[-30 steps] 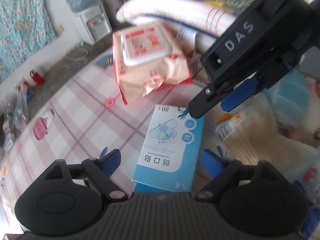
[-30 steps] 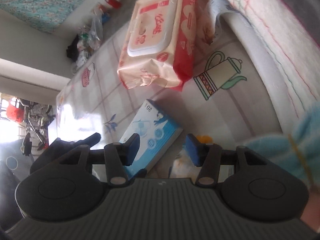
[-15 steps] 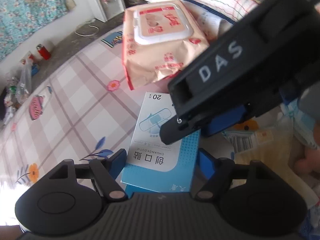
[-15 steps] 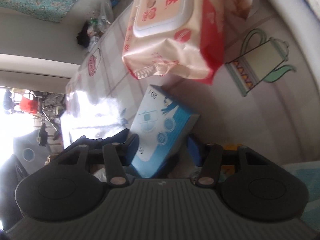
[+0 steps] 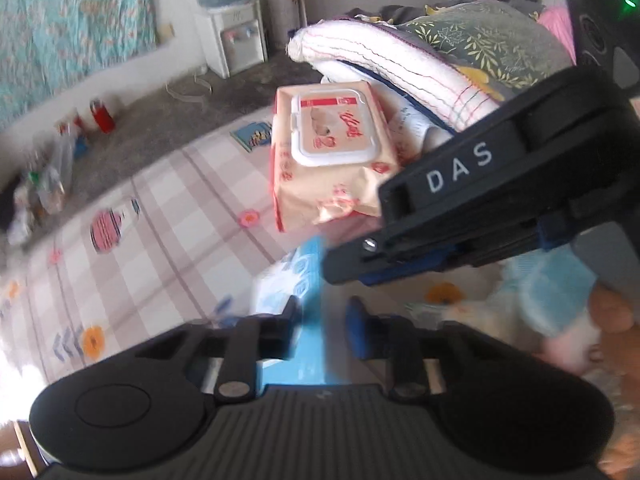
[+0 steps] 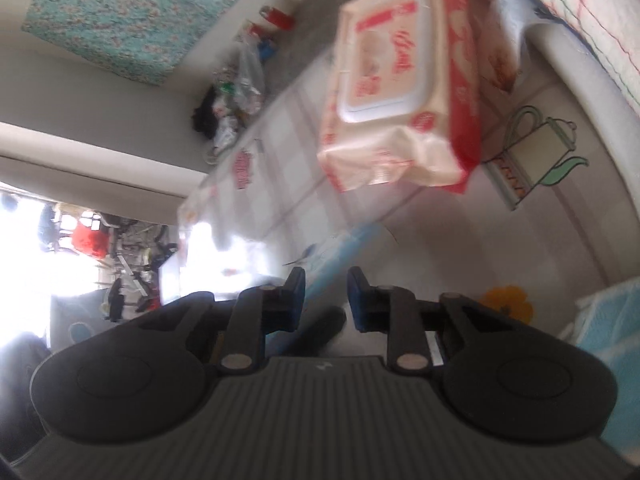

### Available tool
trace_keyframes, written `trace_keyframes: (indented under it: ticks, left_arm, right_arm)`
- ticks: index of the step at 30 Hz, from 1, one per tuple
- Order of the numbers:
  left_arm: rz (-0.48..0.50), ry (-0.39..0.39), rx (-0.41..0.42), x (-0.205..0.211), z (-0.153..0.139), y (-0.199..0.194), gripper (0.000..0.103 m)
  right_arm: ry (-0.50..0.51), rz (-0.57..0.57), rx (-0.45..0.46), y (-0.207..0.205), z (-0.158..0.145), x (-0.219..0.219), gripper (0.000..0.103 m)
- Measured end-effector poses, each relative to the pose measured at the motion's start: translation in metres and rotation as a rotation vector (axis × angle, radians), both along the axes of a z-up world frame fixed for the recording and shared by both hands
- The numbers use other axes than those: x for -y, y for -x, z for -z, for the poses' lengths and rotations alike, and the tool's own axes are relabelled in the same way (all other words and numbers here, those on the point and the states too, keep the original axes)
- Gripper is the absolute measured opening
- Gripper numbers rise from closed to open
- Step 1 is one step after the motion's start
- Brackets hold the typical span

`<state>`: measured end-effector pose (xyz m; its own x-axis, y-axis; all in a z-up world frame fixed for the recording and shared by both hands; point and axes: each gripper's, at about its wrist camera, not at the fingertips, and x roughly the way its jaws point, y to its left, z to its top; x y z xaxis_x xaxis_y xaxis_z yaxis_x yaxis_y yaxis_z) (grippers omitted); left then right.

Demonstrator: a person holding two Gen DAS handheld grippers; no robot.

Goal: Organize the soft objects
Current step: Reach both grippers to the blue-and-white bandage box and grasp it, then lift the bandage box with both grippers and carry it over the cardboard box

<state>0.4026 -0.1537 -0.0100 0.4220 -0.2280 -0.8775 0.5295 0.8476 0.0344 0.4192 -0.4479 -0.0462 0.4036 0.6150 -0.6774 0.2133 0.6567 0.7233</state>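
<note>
Left wrist view: left gripper fingers just closed on blue box, apparently lifted; right gripper narrowed onto same box; wipes pack unsorted on desk.

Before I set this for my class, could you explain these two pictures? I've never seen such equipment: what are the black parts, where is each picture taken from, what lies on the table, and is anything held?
There is no robot: a person holds a two-fingered tool in each hand, each with a wide-angle camera looking along its fingers. One picture comes from the left hand-held gripper, the other from the right hand-held gripper. The black piece marked DAS in the left picture is the right one seen from outside. On the checked tablecloth lies a pack of wipes, with folded blankets behind. Both tools appear closed on a blue box, tilted on edge. The left one's jaws have just been closing on it.
</note>
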Motion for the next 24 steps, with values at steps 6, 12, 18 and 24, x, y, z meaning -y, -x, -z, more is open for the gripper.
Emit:
trace_keyframes:
  ticks: [6,12,18,24]
  left_arm:
    - [-0.023,-0.047,0.002,-0.009,-0.004,0.019,0.035]
    - [-0.105,-0.025,0.0,-0.035,0.002,0.012,0.046]
    - [-0.13,0.043,-0.04,-0.05,0.018,-0.021,0.084]
    - [-0.15,0.063,-0.183,-0.049,0.054,-0.062,0.075]
  right_arm:
    - [0.026,-0.014,0.047,0.014,-0.03,-0.01,0.021]
    - [0.076,0.022,0.035,0.035,-0.031,0.002,0.023]
    - [0.098,0.05,-0.055,0.025,0.008,0.016,0.034]
    - [0.094,0.037,-0.134,0.0,0.049,0.012,0.039]
